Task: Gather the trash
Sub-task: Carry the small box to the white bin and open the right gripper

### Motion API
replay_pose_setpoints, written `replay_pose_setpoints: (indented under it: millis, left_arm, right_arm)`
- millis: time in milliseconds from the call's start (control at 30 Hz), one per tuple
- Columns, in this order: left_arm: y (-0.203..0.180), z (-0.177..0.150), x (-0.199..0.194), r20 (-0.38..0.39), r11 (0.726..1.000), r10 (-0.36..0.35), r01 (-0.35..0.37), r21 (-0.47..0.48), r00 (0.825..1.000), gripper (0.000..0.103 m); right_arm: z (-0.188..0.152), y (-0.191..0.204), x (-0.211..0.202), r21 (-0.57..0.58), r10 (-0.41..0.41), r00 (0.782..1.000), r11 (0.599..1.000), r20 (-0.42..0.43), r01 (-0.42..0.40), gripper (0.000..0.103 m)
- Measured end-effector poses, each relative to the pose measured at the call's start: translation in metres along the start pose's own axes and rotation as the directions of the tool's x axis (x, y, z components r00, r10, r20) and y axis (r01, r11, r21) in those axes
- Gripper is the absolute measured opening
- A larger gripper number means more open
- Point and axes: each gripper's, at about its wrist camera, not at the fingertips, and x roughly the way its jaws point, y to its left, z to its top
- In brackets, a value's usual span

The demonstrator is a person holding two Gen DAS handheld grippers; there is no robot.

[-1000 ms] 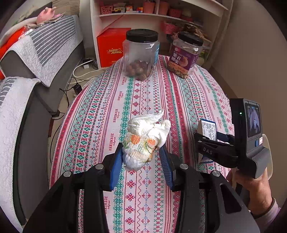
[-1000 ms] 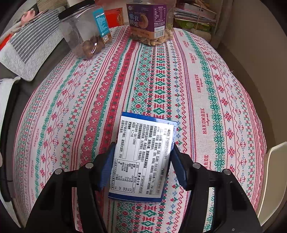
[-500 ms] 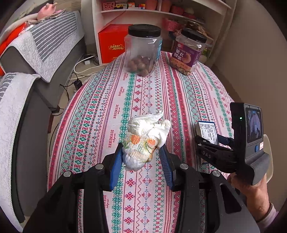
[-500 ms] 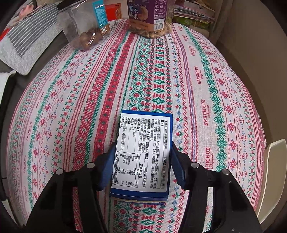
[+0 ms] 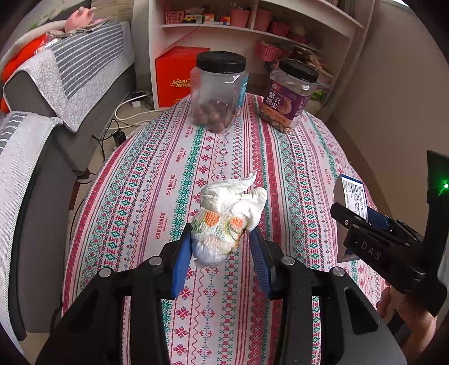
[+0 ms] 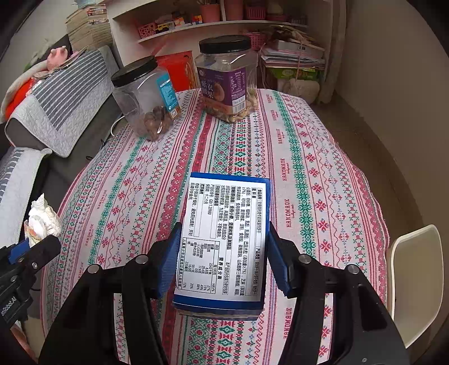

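Observation:
My left gripper is shut on a crumpled white tissue wad with orange and green print, held above the patterned tablecloth. The wad also shows at the left edge of the right wrist view. My right gripper is shut on a blue box with a white printed label, held above the cloth. The box and the right gripper also show at the right of the left wrist view.
Two black-lidded jars stand at the table's far end: a clear one with nuts and a purple-labelled one. A grey sofa lies left, shelves behind, a red box on the floor, a white chair right.
Both grippers have lifted and drawn back from the table, still holding the wad and the box; the right view now tilts up to show the jars and shelves.

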Motion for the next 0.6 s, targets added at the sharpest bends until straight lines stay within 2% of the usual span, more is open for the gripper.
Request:
replay_pose_setpoints:
  millis: [300, 600]
  left_arm:
    - [-0.031, -0.006, -0.004, 0.023, 0.999, -0.03, 0.029, 0.036, 0.999, 0.041]
    - [-0.066, -0.014, -0.001, 0.02, 0.996, -0.06, 0.058, 0.07, 0.998, 0.041]
  right_arm:
    - [-0.002, -0.029, -0.022, 0.008, -0.039, 0.998, 0.999, 0.044, 0.039, 0.054]
    - [-0.005, -0.08, -0.043, 0.075, -0.115, 0.991, 0.991, 0.067, 0.11, 0.054]
